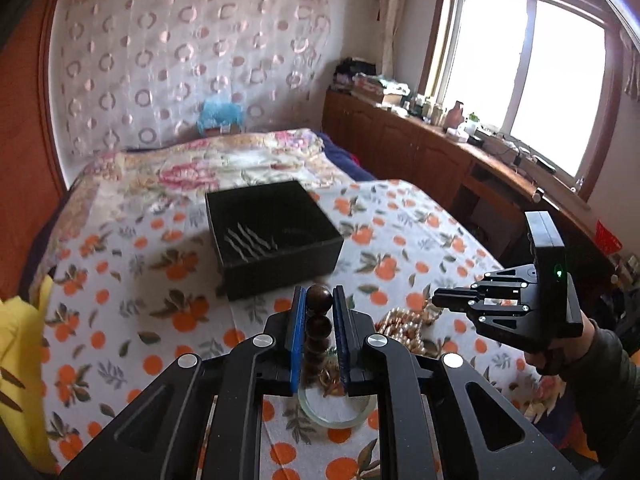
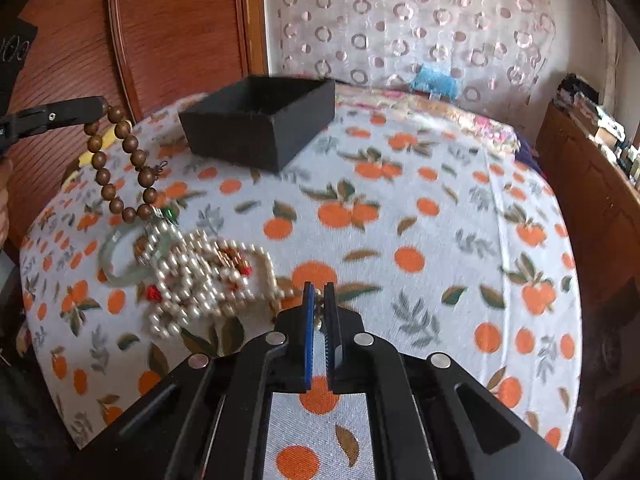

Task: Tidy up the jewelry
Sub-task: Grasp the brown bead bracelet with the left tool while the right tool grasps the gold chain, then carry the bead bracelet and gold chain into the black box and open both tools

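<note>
My left tool (image 1: 316, 312) is squeezed on a brown bead bracelet (image 2: 120, 160). The top bead sits right between the blue pads, and the rest of the loop hangs down in the air above the bed. In the right wrist view I see the loop dangle from the tool tip, with its lowest beads just over the pile of other jewelry.

My right tool (image 2: 319, 300) is narrow, with only a thin gap between the pads. Something small and beady shows in that gap, but I cannot tell if the tool is holding it. It hangs low, right at the edge of the white pearl necklace (image 2: 200, 276), which lies in a heap on the orange-print cloth (image 2: 400, 220).

A pale green bangle (image 2: 116, 264) lies flat, touching the pearls on their left side.

The black box (image 1: 276, 236) stands open on the cloth, past the jewelry pile and well apart from it.
</note>
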Demonstrator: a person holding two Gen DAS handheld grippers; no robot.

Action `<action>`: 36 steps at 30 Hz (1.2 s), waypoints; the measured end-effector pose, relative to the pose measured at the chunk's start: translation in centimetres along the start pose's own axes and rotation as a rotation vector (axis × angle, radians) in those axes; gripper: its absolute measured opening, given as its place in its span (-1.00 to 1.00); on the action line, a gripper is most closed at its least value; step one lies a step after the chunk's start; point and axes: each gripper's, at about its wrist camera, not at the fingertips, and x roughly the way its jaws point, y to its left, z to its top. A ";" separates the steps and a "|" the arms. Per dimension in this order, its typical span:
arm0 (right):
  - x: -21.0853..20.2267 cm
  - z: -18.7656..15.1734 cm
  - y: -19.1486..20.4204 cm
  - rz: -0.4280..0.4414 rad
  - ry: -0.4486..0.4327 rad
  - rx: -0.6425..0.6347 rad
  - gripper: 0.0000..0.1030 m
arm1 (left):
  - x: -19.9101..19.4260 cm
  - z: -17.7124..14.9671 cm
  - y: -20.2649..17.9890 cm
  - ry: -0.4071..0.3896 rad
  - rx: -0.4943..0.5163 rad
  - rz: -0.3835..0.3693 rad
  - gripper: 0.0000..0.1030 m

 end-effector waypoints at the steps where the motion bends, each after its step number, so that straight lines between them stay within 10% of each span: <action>1: -0.5 0.5 0.1 0.002 -0.015 -0.002 -0.90 | -0.3 0.3 0.0 -0.007 0.002 0.004 -0.76; 36: -10.3 18.5 4.2 -0.053 -0.324 -0.142 -0.90 | -1.7 6.1 2.0 -0.094 0.020 0.119 -0.76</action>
